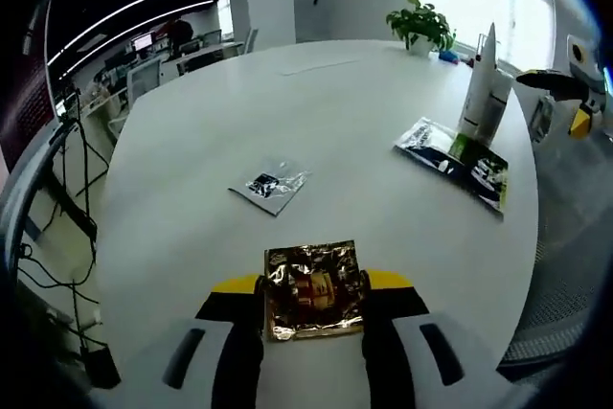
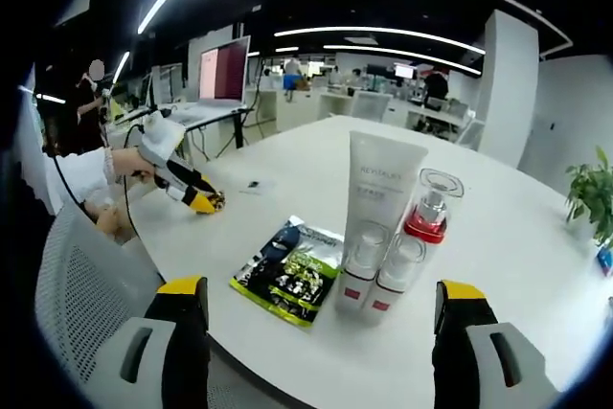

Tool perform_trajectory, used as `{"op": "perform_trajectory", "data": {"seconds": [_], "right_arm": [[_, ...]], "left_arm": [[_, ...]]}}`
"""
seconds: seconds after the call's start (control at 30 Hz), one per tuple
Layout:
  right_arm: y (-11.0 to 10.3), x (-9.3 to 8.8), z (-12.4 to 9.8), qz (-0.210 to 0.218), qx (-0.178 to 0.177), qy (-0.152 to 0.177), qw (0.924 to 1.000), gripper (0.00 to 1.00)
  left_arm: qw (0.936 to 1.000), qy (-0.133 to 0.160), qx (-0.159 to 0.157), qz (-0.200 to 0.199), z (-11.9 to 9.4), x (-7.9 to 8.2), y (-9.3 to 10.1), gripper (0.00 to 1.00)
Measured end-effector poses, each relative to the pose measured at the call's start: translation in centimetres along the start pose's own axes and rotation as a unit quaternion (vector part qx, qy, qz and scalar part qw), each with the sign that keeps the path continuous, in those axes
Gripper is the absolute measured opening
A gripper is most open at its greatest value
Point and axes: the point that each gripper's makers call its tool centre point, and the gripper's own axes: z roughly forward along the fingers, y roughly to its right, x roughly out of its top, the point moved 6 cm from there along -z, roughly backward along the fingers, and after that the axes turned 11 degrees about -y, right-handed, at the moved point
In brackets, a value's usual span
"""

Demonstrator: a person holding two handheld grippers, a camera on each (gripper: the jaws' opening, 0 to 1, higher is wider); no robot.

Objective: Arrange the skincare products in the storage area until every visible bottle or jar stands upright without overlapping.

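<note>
A gold foil sachet (image 1: pixel 314 290) is seen gripped between the jaws of the left gripper (image 1: pixel 314 306) in the left gripper view, held low over the near edge of the round white tabletop (image 1: pixel 316 131); its print is crumpled and cannot be read. Further out on the tabletop lies a small clear sachet (image 1: pixel 269 185) with a dark patch, well apart from a dark green sachet (image 1: pixel 454 162) lying flat toward the right. Just behind the green sachet a white tube (image 1: pixel 485 93) stands upright, its lower part blurred together with other bottles that cannot be told apart there. A potted plant (image 1: pixel 421 25) is seen at the far edge.

In the right gripper view the jaws of the right gripper (image 2: pixel 321 328) are spread wide, with nothing between them. Ahead of them the tube (image 2: pixel 375 217) is seen upright on its cap, touching a second white container (image 2: pixel 397 280) with a red base and, behind that, a clear-capped pump bottle (image 2: pixel 429 210) with a red collar; how far these overlap cannot be judged. The green sachet (image 2: pixel 290 271) lies flat just beside them, near the tabletop edge. At the far left the left gripper (image 2: pixel 206 201) is seen held by a hand (image 2: pixel 129 162), the foil at its tip being too small to make out. A mesh chair back (image 2: pixel 81 304) is cut off at the lower left
</note>
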Motion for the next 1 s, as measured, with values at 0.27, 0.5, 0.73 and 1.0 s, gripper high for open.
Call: {"op": "perform_trajectory", "data": {"seconds": [0.27, 0.5, 0.73, 1.0], "right_arm": [[0.2, -0.7, 0.6, -0.002, -0.003, -0.009, 1.0000, 1.00], [0.0, -1.4, 1.3, 0.004, -0.003, -0.005, 1.0000, 1.00], [0.3, -1.3, 1.7, 0.006, -0.006, 0.000, 1.0000, 0.99], [0.1, -1.3, 1.9, 0.004, -0.003, -0.001, 1.0000, 0.99]], "left_arm": [[0.9964, 0.000, -0.034, 0.078, 0.7, 1.1, 1.1, 0.36], [0.9904, -0.003, -0.051, 0.128, 1.4, 2.1, 2.5, 0.36], [0.9837, -0.008, -0.068, 0.166, 2.2, 3.3, 3.3, 0.36], [0.9727, -0.008, -0.091, 0.213, 3.5, 4.4, 3.9, 0.35]]}}
